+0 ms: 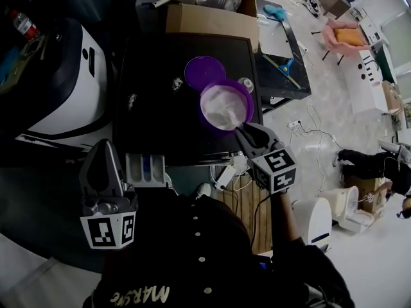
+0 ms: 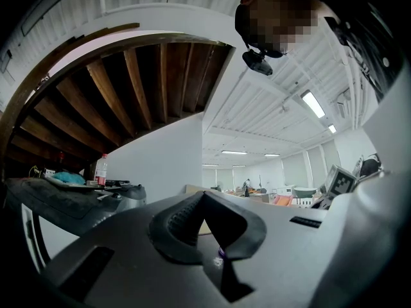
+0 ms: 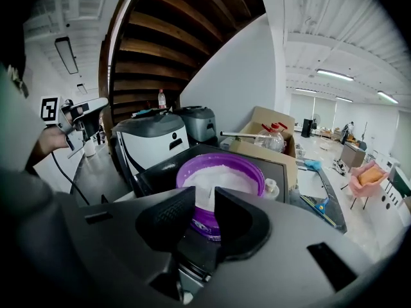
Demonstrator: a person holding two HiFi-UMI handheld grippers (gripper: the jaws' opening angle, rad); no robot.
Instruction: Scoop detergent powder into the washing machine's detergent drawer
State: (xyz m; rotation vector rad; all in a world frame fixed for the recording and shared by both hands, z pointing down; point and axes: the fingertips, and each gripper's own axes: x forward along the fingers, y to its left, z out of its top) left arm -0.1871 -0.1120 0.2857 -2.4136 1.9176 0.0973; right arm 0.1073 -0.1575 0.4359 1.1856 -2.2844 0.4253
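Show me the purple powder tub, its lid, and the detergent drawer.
purple powder tub (image 1: 246, 97), head view, on its right rim.
lid (image 1: 204, 72), head view, at its centre.
detergent drawer (image 1: 146, 183), head view, on its white near edge.

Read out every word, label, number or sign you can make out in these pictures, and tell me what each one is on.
"MARS": pale print on the person's dark shirt, upside down in the head view; the letters after it are unclear.
Square markers on the left gripper and right gripper: black-and-white patterns only, no words.
Bottle label: too small to read.
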